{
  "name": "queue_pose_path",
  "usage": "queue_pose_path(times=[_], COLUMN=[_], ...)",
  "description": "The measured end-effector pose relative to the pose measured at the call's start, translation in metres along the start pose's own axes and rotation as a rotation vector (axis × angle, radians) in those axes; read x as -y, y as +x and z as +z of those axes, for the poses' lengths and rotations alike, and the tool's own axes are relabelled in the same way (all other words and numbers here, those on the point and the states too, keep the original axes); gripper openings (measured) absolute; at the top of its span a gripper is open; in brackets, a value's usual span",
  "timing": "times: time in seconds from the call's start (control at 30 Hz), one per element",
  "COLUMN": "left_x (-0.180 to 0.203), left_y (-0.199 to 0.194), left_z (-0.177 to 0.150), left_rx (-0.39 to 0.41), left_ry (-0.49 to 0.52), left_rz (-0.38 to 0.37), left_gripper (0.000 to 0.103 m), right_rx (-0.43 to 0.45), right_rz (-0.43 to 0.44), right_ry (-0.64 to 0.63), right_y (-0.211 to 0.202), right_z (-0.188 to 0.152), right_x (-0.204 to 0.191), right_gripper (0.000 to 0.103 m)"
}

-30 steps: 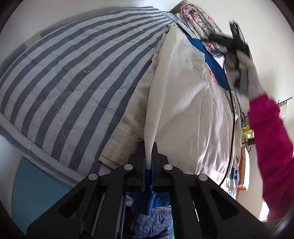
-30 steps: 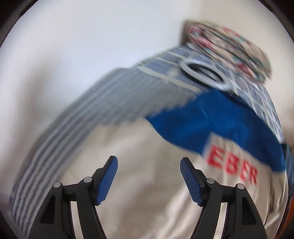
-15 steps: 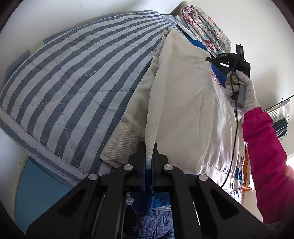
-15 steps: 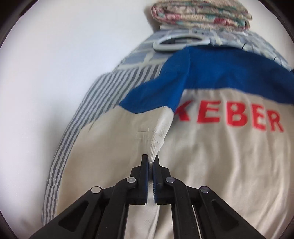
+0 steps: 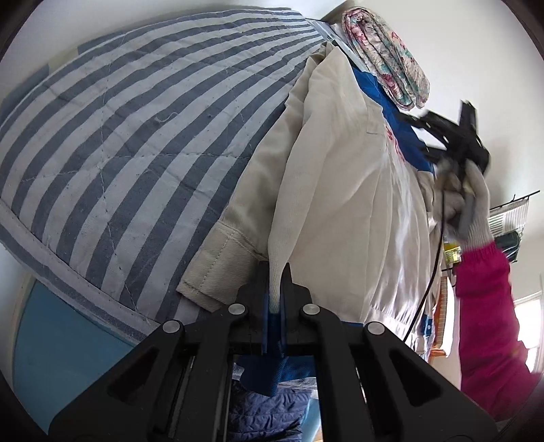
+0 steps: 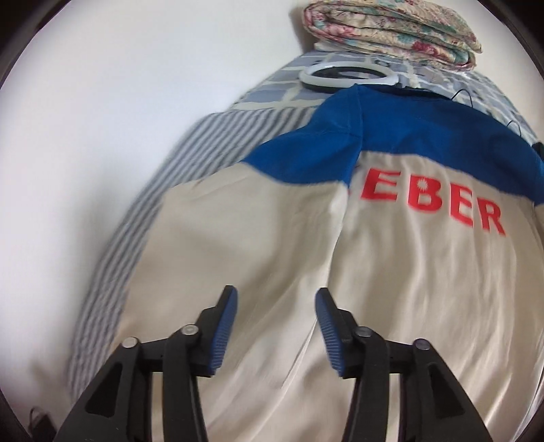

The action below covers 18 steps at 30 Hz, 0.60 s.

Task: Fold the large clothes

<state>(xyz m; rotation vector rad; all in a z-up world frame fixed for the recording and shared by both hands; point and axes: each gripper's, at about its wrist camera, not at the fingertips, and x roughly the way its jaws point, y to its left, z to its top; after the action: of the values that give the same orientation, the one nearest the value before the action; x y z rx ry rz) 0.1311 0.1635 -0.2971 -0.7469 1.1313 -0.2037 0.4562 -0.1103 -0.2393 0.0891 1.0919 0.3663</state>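
A cream work jacket [image 6: 391,289] with a blue yoke [image 6: 425,136] and red lettering [image 6: 431,204] is shown spread back-up on a bed covered by a striped quilt [image 5: 136,153]. Beyond the yoke, at the head of the bed, a white ring-shaped object [image 6: 346,73] and a folded floral blanket [image 6: 391,30] are seen.

The left tool [image 5: 276,306] is closed tight on a pinch of cream fabric at the jacket's lower edge, beside the ribbed cuff [image 5: 217,268]; the cloth rises from between the pads in a taut ridge. The right tool [image 6: 276,326] is seen with its jaws opening, its blue pads [image 6: 224,326] standing apart above the jacket's back panel with nothing between them (the fabric lies below, ungripped). In the left view the gloved right hand [image 5: 472,200] and its magenta sleeve [image 5: 486,312] are seen at the jacket's far side, level with the lettering.

Possible faults, as judged from this arrangement:
- With only one end held, the fold line may be pulled askew if the left tool is moved alone.
- A single layer may be caught at the next grasp, so that the layers are separated and the panel bunches.
- The smooth fabric may be dragged across the quilt, the folded sleeve being undone.
- The trailing cable [image 5: 431,272] may be snagged on the jacket.
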Motion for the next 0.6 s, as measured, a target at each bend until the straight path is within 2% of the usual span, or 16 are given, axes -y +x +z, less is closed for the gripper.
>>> queue_pose_path(times=[0.03,0.17,0.33,0.37,0.43,0.5,0.53,0.6], left_x=[0.001,0.008,0.018,0.017,0.021,0.029,0.031,0.028], left_y=[-0.001,-0.013,-0.011,-0.01,-0.012,-0.017,-0.02,-0.026], left_z=[0.0,0.0,-0.002,-0.002,-0.003,-0.005,-0.007,-0.007], left_rx=[0.002,0.044,0.05,0.056,0.091,0.151,0.177,0.175], left_ry=[-0.002,0.052,0.12,0.12,0.142,0.203,0.224,0.208], left_rz=[-0.001,0.014,0.083,0.111,0.185,0.294,0.321,0.288], left_gripper=[0.002,0.002,0.002,0.002,0.006,0.008,0.009,0.014], right_rx=[-0.009,-0.088,-0.198,-0.211,-0.205,-0.195,-0.181,-0.147], right_rz=[0.036,0.143,0.239,0.232,0.152,0.113,0.08,0.047], right_ry=[0.0,-0.026,-0.046,-0.055,-0.107,-0.16,-0.188,-0.211], right_y=[-0.009,-0.027,-0.015,-0.01,-0.003,-0.001,-0.004,-0.015], right_z=[-0.015,-0.081,-0.159,-0.17,-0.186,-0.197,-0.201,-0.205], right_x=[-0.003,-0.018,-0.046,-0.053,-0.068,-0.082,-0.088,-0.095], right_gripper=[0.06,0.063,0.063,0.06,0.054,0.046,0.041,0.041])
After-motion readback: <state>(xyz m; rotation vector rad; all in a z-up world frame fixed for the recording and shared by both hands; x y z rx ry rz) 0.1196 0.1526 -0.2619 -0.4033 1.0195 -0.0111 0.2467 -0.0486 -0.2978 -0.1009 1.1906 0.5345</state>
